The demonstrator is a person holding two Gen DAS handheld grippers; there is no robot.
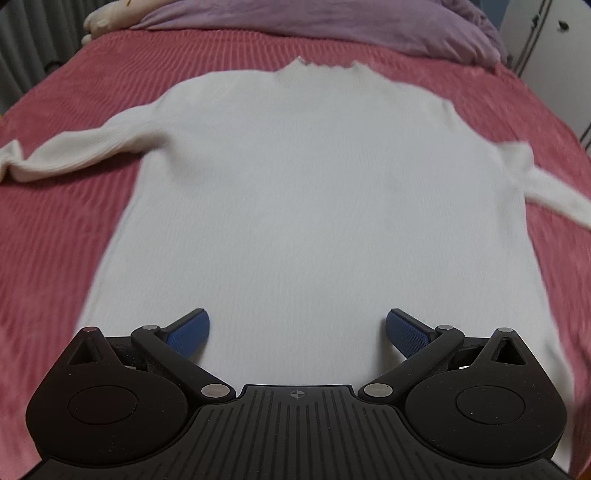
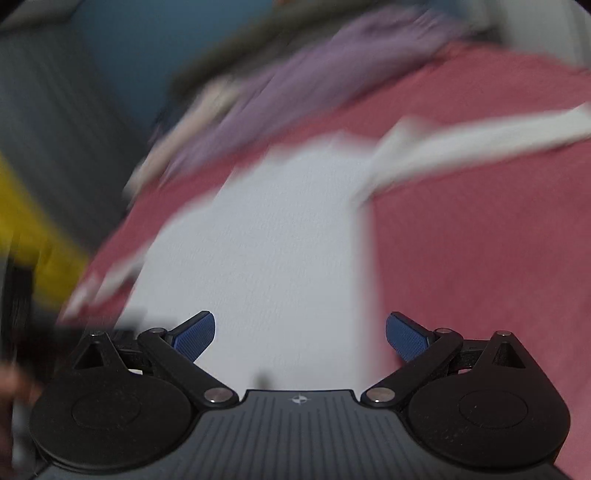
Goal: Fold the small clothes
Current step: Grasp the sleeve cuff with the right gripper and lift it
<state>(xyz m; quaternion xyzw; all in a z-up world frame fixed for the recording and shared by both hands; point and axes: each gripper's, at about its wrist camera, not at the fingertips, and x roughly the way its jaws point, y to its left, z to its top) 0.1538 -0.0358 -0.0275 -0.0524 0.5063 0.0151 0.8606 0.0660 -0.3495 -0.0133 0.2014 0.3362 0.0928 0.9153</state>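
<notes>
A white long-sleeved sweater (image 1: 295, 192) lies flat on the pink ribbed bedspread (image 1: 55, 240), collar at the far end and sleeves spread to both sides. My left gripper (image 1: 297, 330) hovers over the hem end, open, nothing between its blue pads. In the right wrist view, which is blurred by motion, the same sweater (image 2: 258, 251) shows with one sleeve (image 2: 480, 144) stretching to the right. My right gripper (image 2: 300, 332) is open above the sweater's body near its right edge, holding nothing.
A lilac blanket (image 1: 314, 26) is bunched at the far end of the bed. A white cabinet (image 1: 554, 48) stands at the far right. A yellow object (image 2: 29, 229) and grey wall show at the left of the right wrist view.
</notes>
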